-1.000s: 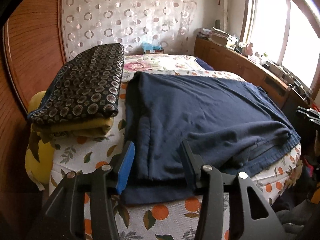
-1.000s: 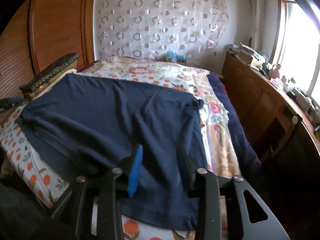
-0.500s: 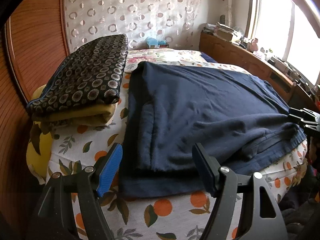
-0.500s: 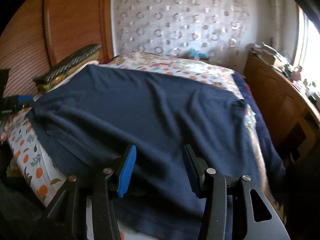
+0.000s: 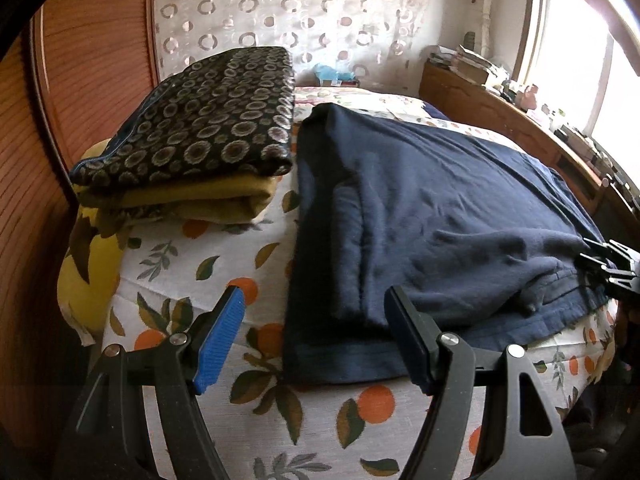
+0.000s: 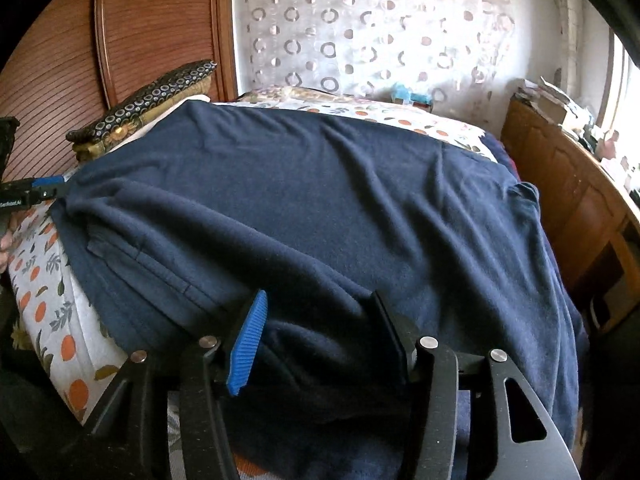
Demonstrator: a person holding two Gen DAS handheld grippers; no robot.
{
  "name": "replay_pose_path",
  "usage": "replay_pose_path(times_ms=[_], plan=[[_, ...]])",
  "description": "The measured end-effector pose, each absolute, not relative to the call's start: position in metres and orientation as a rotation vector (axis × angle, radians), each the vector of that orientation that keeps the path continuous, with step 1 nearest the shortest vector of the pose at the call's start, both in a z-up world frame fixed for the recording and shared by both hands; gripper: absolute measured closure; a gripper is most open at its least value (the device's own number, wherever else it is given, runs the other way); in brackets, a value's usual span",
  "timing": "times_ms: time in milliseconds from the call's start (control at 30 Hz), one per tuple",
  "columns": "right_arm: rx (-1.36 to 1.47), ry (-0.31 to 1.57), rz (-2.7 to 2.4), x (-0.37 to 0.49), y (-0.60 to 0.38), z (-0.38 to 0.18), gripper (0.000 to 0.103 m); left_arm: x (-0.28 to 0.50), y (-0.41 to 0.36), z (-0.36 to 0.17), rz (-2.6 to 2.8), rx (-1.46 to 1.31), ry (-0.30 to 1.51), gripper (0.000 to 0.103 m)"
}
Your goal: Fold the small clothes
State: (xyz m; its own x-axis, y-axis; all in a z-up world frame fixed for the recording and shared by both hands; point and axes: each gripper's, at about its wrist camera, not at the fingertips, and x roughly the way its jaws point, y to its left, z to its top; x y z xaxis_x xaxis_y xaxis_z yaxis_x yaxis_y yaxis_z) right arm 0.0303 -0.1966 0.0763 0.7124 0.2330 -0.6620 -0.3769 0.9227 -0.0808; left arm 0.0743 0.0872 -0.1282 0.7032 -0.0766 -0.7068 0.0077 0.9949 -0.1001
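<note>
A dark navy garment (image 5: 420, 216) lies spread over the bed, its near edge folded in layers; it also fills the right wrist view (image 6: 320, 220). My left gripper (image 5: 314, 340) is open just in front of the garment's near left corner, which lies between its pads. My right gripper (image 6: 320, 340) is open, pads either side of a raised fold at the garment's near edge. The right gripper also shows in the left wrist view (image 5: 612, 264) at the garment's right edge, and the left gripper shows in the right wrist view (image 6: 32, 192).
A folded dark patterned cloth over yellow fabric (image 5: 208, 140) is stacked at the bed's left by the wooden headboard (image 5: 80, 100). The bedsheet (image 5: 208, 264) has orange fruit prints. A cluttered wooden cabinet (image 6: 568, 184) runs along the right under the window.
Both grippers have opened wider. The left gripper has shifted left, towards the garment's corner. The right gripper has moved in low over the garment's near edge.
</note>
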Motion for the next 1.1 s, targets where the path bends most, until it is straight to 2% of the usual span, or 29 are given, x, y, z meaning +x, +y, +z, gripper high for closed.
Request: replay_pose_path(times_ms=[133,167,200,233,467,533,600,700,933,1100], plan=[[-0.215,0.697,0.334,0.030,-0.191,0.072,0.046,0.073,0.095,-0.127,-0.079,-0.142,0.777,0.030],[-0.213,0.696,0.333,0.030,-0.191,0.071,0.045,0.074,0.096,-0.128,-0.084,-0.148,0.784,0.034],[-0.212,0.696,0.334,0.029,-0.192,0.071,0.045,0.077,0.095,-0.130,-0.078,-0.143,0.797,0.044],[-0.212,0.696,0.334,0.029,-0.192,0.071,0.045,0.079,0.095,-0.132,-0.067,-0.131,0.812,0.047],[-0.210,0.698,0.341,0.028,-0.194,0.070,0.044,0.083,0.085,-0.136,-0.069,-0.093,0.832,0.057],[-0.210,0.698,0.340,0.029,-0.194,0.070,0.043,0.083,0.083,-0.136,-0.083,-0.083,0.834,0.064],[-0.209,0.698,0.340,0.029,-0.195,0.070,0.043,0.084,0.081,-0.135,-0.128,-0.088,0.838,0.082],[-0.210,0.698,0.341,0.029,-0.196,0.070,0.043,0.082,0.072,-0.133,-0.165,-0.057,0.834,0.092],[-0.210,0.699,0.339,0.029,-0.195,0.069,0.042,0.066,0.056,-0.090,-0.238,-0.099,0.663,0.093],[-0.210,0.700,0.338,0.028,-0.193,0.069,0.041,0.060,0.042,-0.073,-0.275,-0.100,0.605,0.093]])
